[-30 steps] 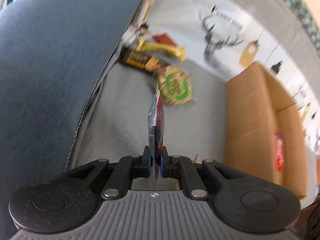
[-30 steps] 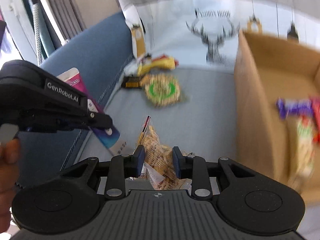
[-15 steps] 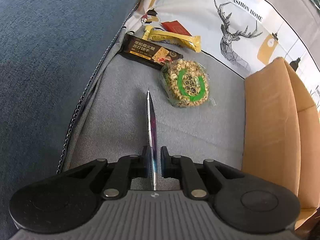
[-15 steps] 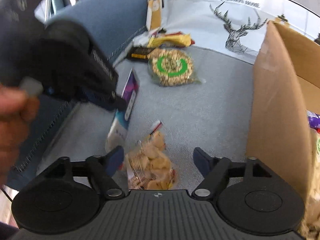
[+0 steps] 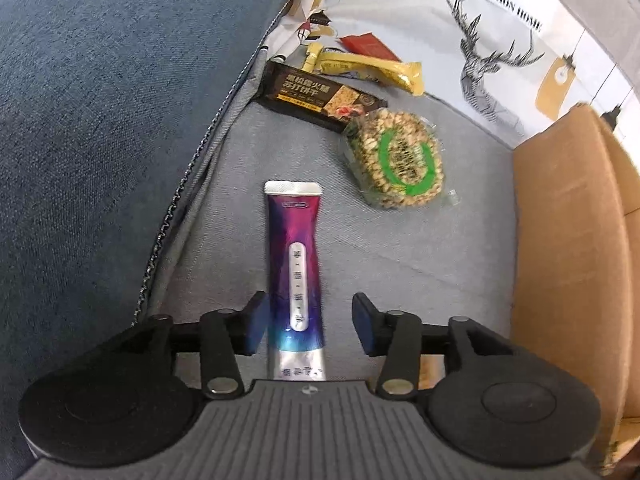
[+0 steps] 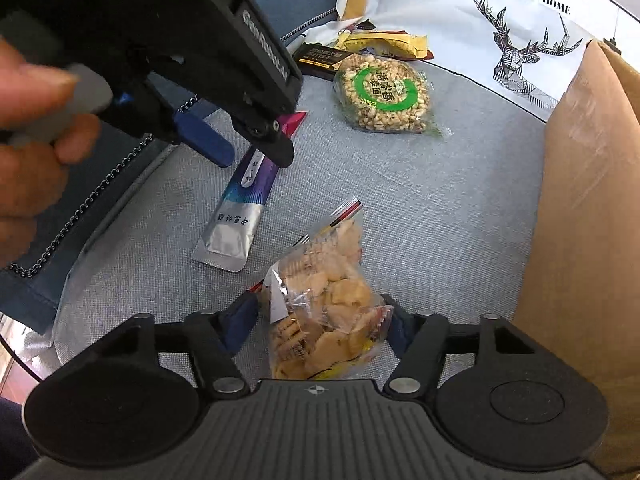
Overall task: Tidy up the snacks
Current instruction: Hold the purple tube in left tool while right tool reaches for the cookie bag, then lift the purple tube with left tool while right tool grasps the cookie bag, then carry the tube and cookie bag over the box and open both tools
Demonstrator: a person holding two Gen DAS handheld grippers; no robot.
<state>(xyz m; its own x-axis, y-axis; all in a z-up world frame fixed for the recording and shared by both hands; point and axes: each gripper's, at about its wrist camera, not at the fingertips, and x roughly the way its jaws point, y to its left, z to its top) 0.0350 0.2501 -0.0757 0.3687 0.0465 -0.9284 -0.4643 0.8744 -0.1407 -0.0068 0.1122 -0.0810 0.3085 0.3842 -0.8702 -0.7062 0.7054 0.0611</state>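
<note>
The left gripper (image 5: 308,322) is seen with its jaws opening, and the purple sachet (image 5: 295,276) lies flat on the grey cushion (image 5: 440,256) between them, untouched by the blue pads (image 5: 256,328); the right gripper (image 6: 318,328) is seen with its jaws closing, and the clear bag of crackers (image 6: 324,304) lies between them, though it cannot be told whether the pads press on it; a round puffed-grain cake (image 5: 394,158) with a green ring is found further along the cushion, with a dark biscuit pack (image 5: 316,96) and a yellow wrapper (image 5: 364,66) behind it; a cardboard box (image 5: 568,264) is set at the right edge.
</note>
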